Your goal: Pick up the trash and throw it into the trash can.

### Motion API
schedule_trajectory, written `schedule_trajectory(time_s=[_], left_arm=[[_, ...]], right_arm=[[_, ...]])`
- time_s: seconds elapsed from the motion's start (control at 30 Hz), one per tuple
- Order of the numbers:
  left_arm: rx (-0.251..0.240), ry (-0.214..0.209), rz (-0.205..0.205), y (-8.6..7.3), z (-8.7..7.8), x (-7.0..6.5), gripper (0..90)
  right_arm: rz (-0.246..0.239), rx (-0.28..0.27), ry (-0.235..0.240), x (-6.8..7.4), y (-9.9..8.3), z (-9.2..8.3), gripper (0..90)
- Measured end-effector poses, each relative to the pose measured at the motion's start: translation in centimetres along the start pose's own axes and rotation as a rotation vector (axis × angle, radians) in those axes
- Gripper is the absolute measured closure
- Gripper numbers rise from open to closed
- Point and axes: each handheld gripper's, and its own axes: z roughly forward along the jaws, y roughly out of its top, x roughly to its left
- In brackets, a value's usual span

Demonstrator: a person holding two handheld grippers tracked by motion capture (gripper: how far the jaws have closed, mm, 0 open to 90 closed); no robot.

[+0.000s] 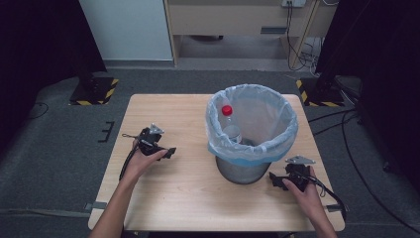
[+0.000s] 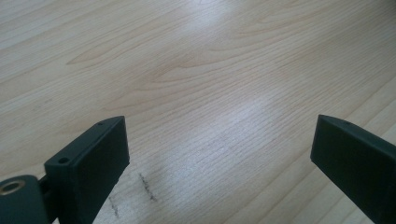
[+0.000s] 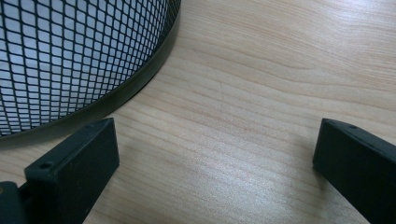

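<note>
Both hand-held grippers (image 1: 171,151) (image 1: 275,180) spread, empty; bin (image 1: 242,171) liner half hides bottle (image 1: 229,124).

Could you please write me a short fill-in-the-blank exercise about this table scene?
1. The bottle in the bin has a ____ cap.
2. The bin's wall is black wire ____.
3. The jaws of the left hand-held gripper stand ____, with bare table between them.
4. The bin is lined with a pale ____ bag.

Missing words: red; mesh; open; blue

Bottle (image 1: 229,124) lower body hidden inside bin (image 1: 251,171); label too small, perhaps blank.
</note>
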Motion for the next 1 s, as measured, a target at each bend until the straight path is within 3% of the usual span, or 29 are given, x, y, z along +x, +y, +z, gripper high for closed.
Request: schedule_trajectory(time_s=[0.23,0.8,1.0], left_arm=[[0.008,0.022,0.005,-0.3,0.2,0.1,3.4],[-0.018,0.051,-0.027,-1.3,0.9,0.6,3.3],[-0.013,0.063,-0.007,-1.3,1.1,0.3,3.0]], right_arm=[[0.000,0.000,0.000,0.0,0.0,0.0,0.4],[0.000,0.000,0.000,0.0,0.0,0.0,0.5],[0.001,0.000,-0.001,0.0,0.0,0.0,0.5]])
